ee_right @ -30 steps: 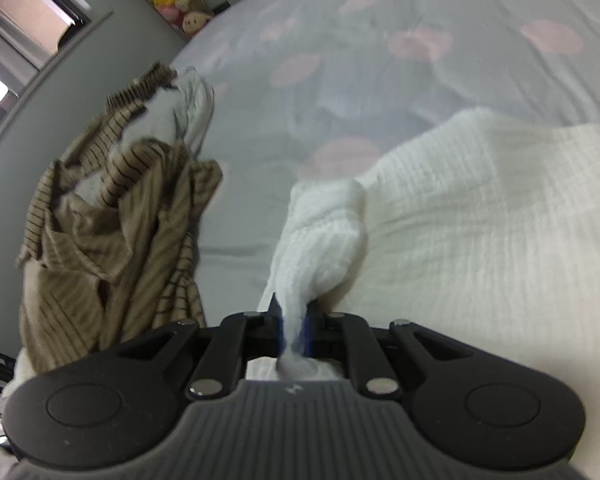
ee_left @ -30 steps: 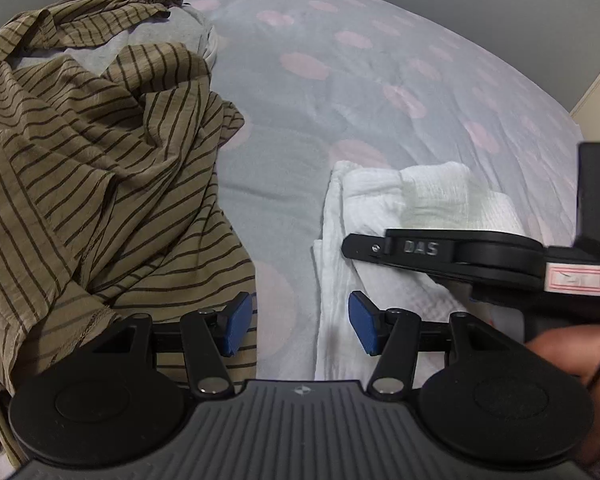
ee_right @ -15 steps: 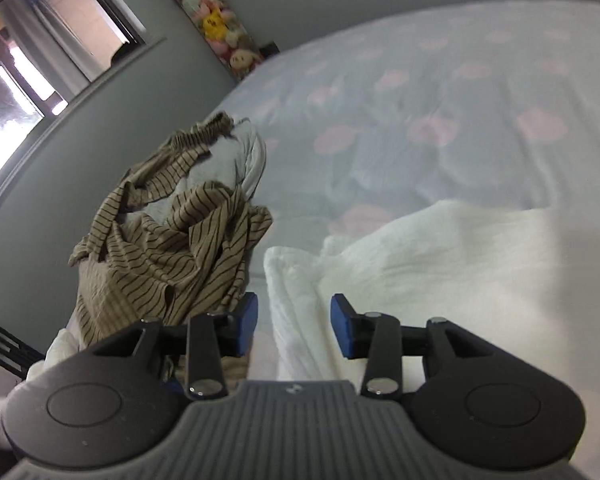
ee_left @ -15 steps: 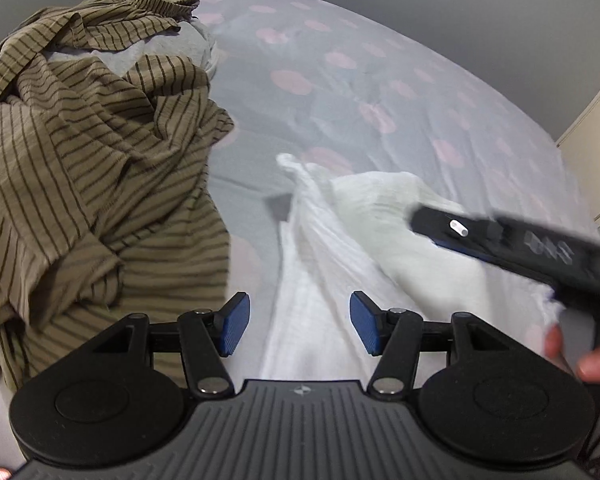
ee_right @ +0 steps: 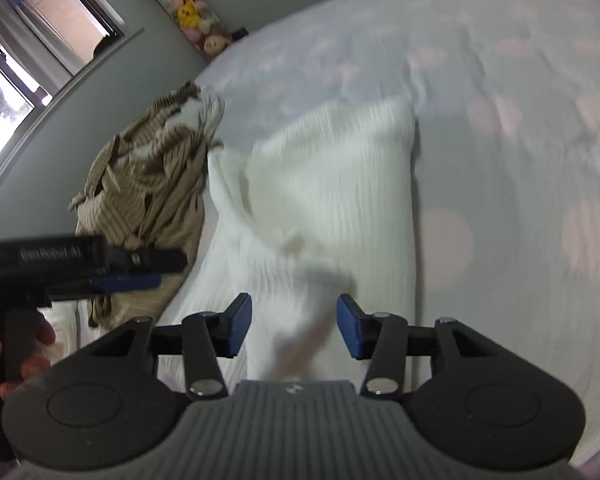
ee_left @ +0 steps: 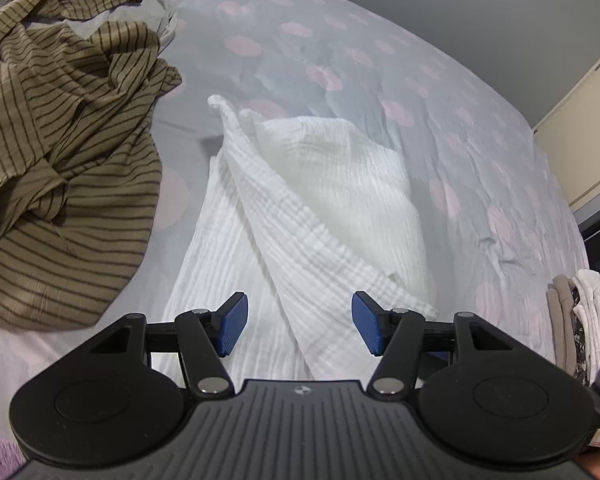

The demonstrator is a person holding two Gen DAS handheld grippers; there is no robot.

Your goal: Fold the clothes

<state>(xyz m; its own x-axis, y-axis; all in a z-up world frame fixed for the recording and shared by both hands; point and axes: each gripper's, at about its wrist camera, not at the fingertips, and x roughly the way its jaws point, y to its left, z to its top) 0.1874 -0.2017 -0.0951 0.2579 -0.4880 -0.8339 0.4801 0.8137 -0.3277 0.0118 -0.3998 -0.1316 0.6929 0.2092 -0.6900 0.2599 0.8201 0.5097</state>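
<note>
1. A big bed fills both views. Its bedspread (ee_left: 380, 52) is pale grey with pink dots.
2. A white cloth (ee_left: 300, 200) lies on the bed in the middle of the left wrist view. It is partly folded, with one flap lying over the rest, and a pointy corner sticks up at its top left.
3. The left gripper (ee_left: 298, 328) sits at the bottom middle of its view. Its jaws are spread wide, with blue pads on the inside. The white cloth lies under the gap, but the pads do not press on it.
4. The right gripper (ee_right: 294, 326) sits at the bottom middle of the right wrist view. Its jaws are opening. The white cloth (ee_right: 332, 184) shows in the gap, but the pads do not squeeze it. This view is blurry.
5. A brown striped shirt (ee_left: 60, 140) lies in a crumpled heap on the left side of the left wrist view. It is just beside the white cloth.
6. In the right wrist view the left gripper (ee_right: 140, 272) pokes in from the left edge, and a hand (ee_right: 24, 344) holds its handle.
7. A small stack of folded clothes (ee_left: 580, 312) shows at the right edge of the left wrist view.
8. Soft toys (ee_right: 188, 12) are piled by the wall at the top of the right wrist view, and a window (ee_right: 28, 40) is at the upper left.
</note>
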